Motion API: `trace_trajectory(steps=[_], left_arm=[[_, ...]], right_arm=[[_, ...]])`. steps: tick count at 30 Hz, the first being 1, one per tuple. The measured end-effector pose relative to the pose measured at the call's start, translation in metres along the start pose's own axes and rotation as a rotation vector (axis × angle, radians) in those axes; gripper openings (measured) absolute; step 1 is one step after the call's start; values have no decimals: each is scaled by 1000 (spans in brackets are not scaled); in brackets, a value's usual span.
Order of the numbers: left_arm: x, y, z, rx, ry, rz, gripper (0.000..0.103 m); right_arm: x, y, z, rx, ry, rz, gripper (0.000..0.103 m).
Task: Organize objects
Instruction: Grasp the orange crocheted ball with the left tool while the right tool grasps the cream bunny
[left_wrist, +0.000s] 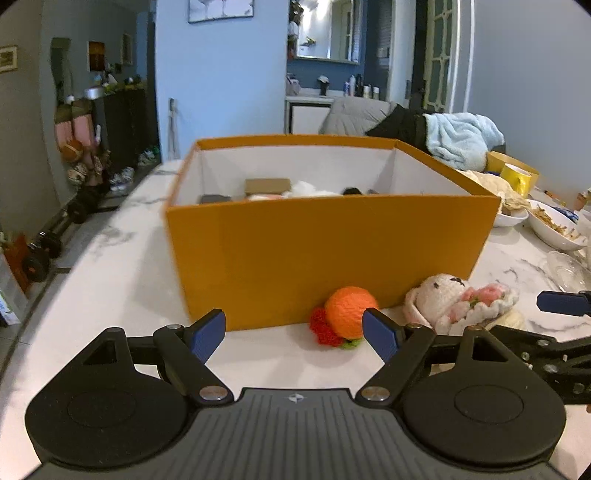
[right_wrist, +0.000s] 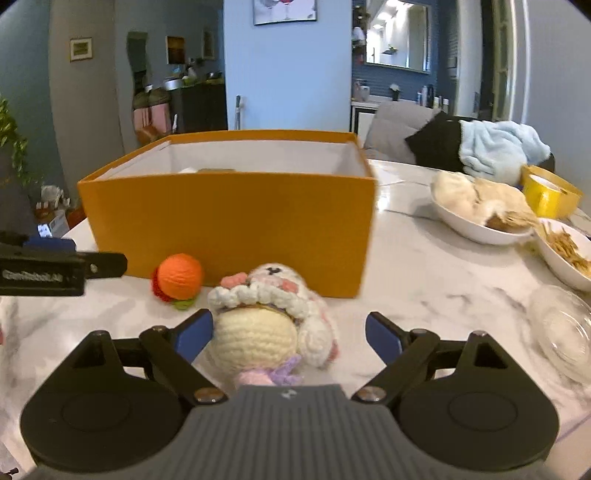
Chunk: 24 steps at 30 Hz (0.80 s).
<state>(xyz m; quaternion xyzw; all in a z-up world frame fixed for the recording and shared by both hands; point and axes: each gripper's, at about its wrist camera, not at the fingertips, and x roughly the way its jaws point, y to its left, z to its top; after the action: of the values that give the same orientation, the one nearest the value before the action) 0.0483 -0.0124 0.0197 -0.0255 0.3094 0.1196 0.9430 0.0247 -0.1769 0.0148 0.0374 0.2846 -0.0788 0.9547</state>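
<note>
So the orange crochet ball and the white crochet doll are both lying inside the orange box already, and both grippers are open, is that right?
Not quite. The orange crochet ball and the white crochet doll lie on the marble table in front of the orange box, not inside it, as both wrist views show. The left gripper and right gripper are open.

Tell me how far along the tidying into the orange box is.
Partly done: some items already lie inside the orange box. Nothing is gripped; the right gripper is open around the crocheted doll. The orange crocheted toy remains on the table, before the open left gripper.
</note>
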Motion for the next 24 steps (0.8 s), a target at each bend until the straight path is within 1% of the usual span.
trace_trajectory(steps=[4, 5, 8, 9, 10, 11, 13, 14, 17, 18, 22, 24], left_arm=[[22, -8, 2, -27, 34, -37, 96], [27, -10, 3, -13, 46, -66, 96], [38, -17, 5, -19, 61, -113, 96], [42, -19, 6, 43, 70, -199, 94], [47, -21, 6, 41, 78, -200, 88], [51, -22, 7, 38, 89, -196, 83], [60, -20, 5, 5, 130, -196, 71], [64, -19, 3, -2, 141, -202, 69], [63, -21, -4, 36, 107, -181, 67], [62, -21, -6, 48, 97, -173, 63], [58, -14, -11, 42, 78, -180, 62], [55, -10, -12, 41, 77, -175, 61]], right_arm=[[-1, -2, -3, 0, -4, 2, 91], [0, 0, -2, -2, -6, 2, 91], [0, 3, -4, -13, -6, 0, 92], [0, 3, -4, -16, -5, 1, 93], [0, 2, -4, -17, -4, 3, 93], [-1, 3, -5, -17, -4, 5, 93], [-1, 3, -6, -17, -6, 6, 93], [-1, 3, -6, -18, -8, 5, 93], [0, 6, -6, -33, -15, 2, 93], [0, 7, -6, -36, -15, 5, 93], [4, 16, -5, -56, -20, 19, 93], [8, 19, -5, -57, -20, 43, 93]])
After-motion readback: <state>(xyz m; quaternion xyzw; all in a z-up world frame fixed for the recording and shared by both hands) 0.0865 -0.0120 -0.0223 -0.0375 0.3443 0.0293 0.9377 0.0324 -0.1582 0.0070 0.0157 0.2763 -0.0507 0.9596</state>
